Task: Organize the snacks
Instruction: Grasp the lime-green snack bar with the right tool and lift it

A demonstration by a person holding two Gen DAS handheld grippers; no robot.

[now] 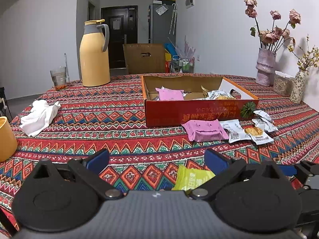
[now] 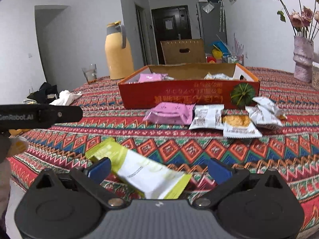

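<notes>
The left hand-held gripper [image 1: 157,160] has a grey ribbed body in the middle and two round black discs, one on each side. Black link arms go from silver screw heads to two blue finger pads [image 1: 98,160]. The right hand-held gripper [image 2: 159,168] has the same build: grey body, black discs, silver screws, blue pads [image 2: 219,170]. In the right wrist view, the left unit shows as a black bar with white letters "GenRobot.AI".

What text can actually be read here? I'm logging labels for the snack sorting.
"GenRobot.AI": white letters on the black left gripper, first letter cut by the edge.
Red box: large yellow characters, upside down, not legible.
White snack packets: fine print, too small.
Pink packet: marks too small.
Green-and-white packet by the right gripper: blurred.
</notes>
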